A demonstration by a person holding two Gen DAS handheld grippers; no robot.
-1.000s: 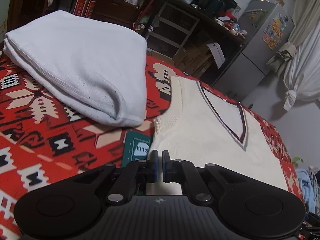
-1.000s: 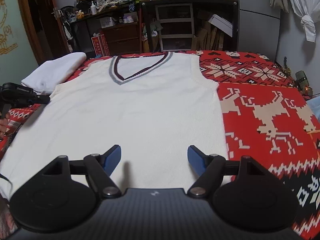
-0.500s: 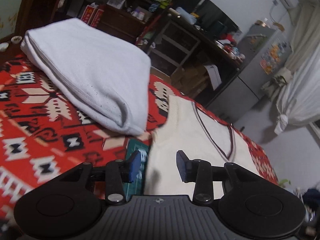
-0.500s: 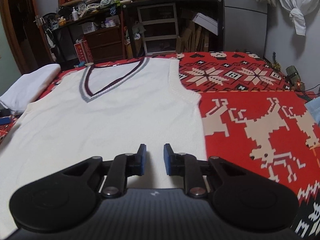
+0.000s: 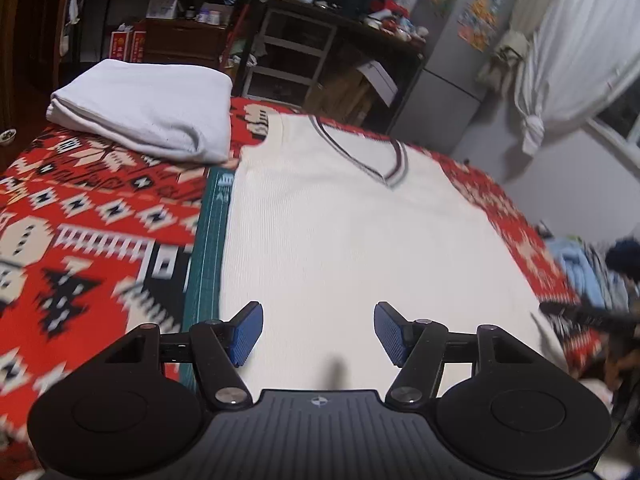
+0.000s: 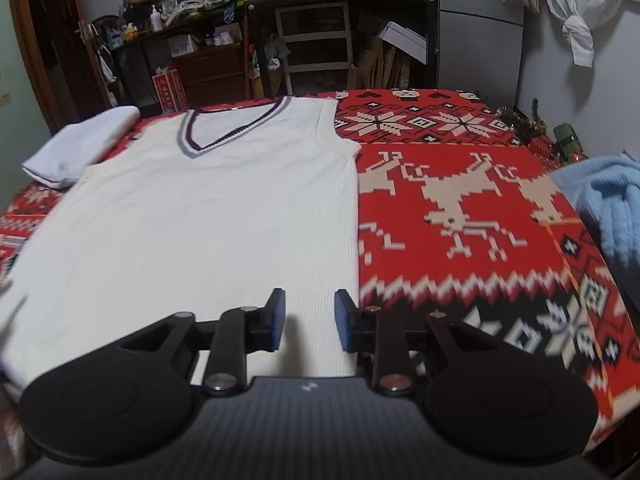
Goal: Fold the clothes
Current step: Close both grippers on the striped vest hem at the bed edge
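Note:
A cream sleeveless V-neck vest (image 5: 344,232) with dark and grey neck trim lies flat, front up, on the red patterned blanket (image 5: 92,216). My left gripper (image 5: 319,330) hovers over the vest's lower part near its left edge, jaws wide open with nothing between them. In the right wrist view the vest (image 6: 208,216) fills the left half. My right gripper (image 6: 310,320) sits low over the hem by the vest's right side edge. It is open by a narrow gap, and only flat knit shows between its blue pads.
A folded white garment (image 5: 148,116) lies at the blanket's far left corner, also visible (image 6: 80,148). A green mat strip (image 5: 208,240) borders the vest's left edge. A light blue fleece (image 6: 604,204) lies at the right. Shelves and a fridge (image 5: 452,52) stand behind the bed.
My left gripper opened from shut to wide and swung from the vest's left armhole down over its lower body. My right gripper narrowed from wide open and shifted toward the vest's right edge.

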